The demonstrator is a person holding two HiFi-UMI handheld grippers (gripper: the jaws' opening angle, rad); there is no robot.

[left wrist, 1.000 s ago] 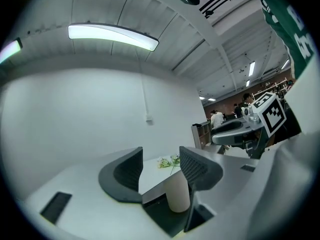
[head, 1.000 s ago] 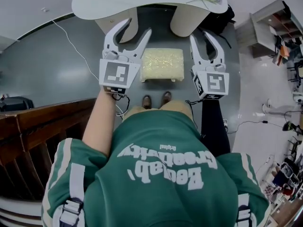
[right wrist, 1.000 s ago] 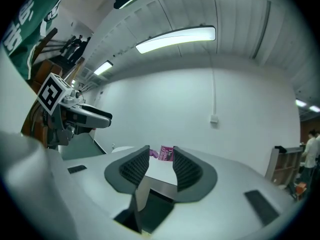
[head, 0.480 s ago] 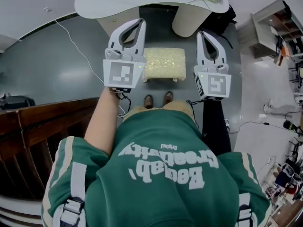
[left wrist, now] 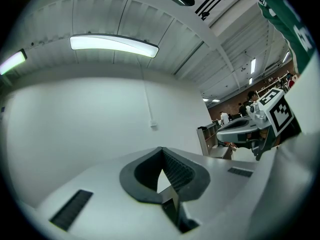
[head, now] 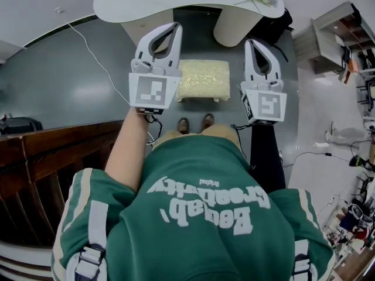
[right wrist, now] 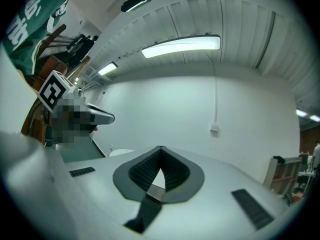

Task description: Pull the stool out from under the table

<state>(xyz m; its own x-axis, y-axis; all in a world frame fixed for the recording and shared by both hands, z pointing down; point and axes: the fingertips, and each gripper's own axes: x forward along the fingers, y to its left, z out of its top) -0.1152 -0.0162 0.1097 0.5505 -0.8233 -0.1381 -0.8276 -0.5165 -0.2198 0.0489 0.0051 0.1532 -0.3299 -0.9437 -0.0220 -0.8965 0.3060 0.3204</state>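
Observation:
The stool (head: 203,79), with a pale yellow cushioned top, stands on the grey floor just in front of the white table (head: 176,2), beyond the person's shoes (head: 194,123). My left gripper (head: 174,26) is held above the stool's left side, and its jaws are shut with nothing between them. To the right of the stool my right gripper (head: 249,42) is also shut and empty. Both gripper views point up at a white wall and ceiling lights, so the stool is hidden there. The left gripper (left wrist: 161,149) and the right gripper (right wrist: 160,148) each show ribbed pads meeting at the tip.
Two cream table legs (head: 233,25) stand behind the stool. A dark wooden railing (head: 53,151) runs along the left. Shelves with clutter (head: 337,37) line the right side. A white cable (head: 88,54) trails over the floor, and a black bag (head: 275,21) sits by the table.
Both grippers' jaws have gone from spread open to shut, with nothing caught between them. The grippers have barely shifted and the stool has stayed in place.

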